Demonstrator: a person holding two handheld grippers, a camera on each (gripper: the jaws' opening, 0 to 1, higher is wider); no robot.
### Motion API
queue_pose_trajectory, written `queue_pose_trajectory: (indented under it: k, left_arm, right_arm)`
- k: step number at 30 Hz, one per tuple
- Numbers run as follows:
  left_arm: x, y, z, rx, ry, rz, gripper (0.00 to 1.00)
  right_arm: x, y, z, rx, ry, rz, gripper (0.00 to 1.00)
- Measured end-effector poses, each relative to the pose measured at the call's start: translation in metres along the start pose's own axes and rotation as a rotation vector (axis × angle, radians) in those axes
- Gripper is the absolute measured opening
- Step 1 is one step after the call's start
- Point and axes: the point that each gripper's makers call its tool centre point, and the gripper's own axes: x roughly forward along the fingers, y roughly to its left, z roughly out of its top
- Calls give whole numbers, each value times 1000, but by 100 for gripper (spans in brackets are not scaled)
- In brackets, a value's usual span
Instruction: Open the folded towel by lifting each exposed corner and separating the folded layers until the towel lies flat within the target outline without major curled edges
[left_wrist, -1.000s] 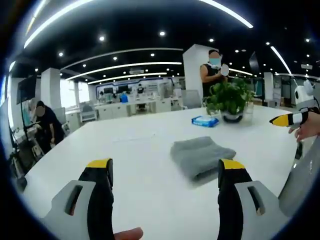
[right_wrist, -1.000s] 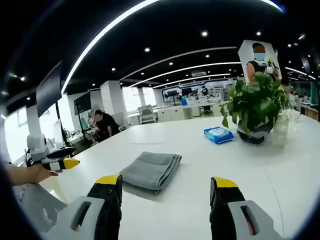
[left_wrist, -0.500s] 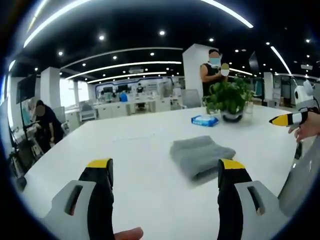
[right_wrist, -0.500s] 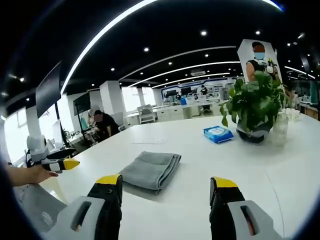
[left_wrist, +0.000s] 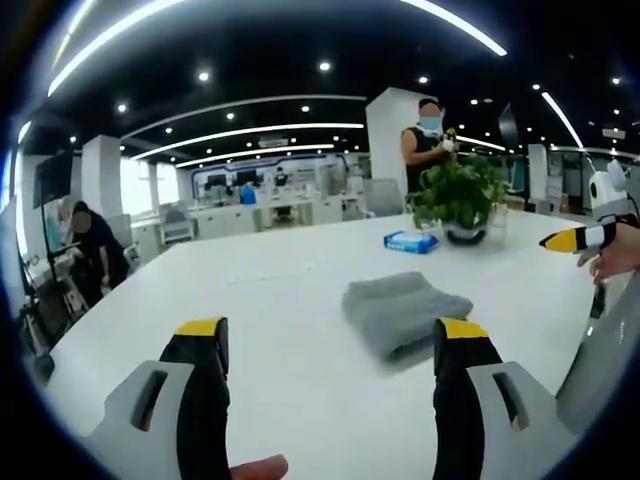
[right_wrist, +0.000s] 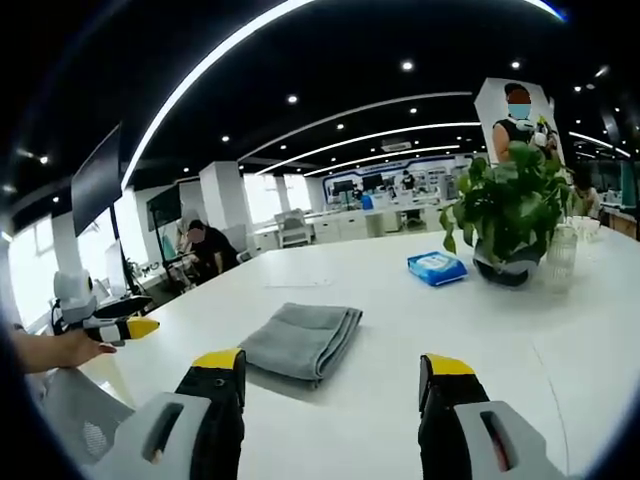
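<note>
Nothing is done yet: the grey towel (left_wrist: 402, 314) lies folded on the bench (left_wrist: 290, 300), both grippers' fingers spread and empty.

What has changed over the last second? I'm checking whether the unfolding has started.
Nothing visibly changed. The gray towel lies folded on the white table, untouched. The left gripper and right gripper hover short of it as before, jaws open and empty.
</note>
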Motion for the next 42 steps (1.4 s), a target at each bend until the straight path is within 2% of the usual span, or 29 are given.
queue_pose_trajectory:
  k: [13, 21, 28, 32, 36, 39, 42]
  left_arm:
    - [-1, 1, 2, 2, -10, 7, 81]
    - [-2, 4, 1, -35, -10, 9, 81]
    - [1, 0, 1, -44, 0, -17, 75]
    - [4, 0, 4, -96, 0, -43, 75]
    - [11, 1, 18, -76, -8, -43, 74]
    - [18, -2, 34, -70, -32, -44, 73]
    - [32, -11, 52, -54, -60, -72, 72]
  right_arm:
    - [-1, -1, 1, 11, -6, 1, 70]
    - [-2, -3, 3, 21, -16, -6, 69]
    - [-5, -7, 10, 17, -48, -27, 69]
    - [-4, -6, 12, 5, -53, -24, 68]
    - [-6, -8, 15, -23, -65, -43, 69]
    - [-7, -10, 17, 4, -79, -43, 69]
    - [-8, -14, 18, 28, -88, -46, 69]
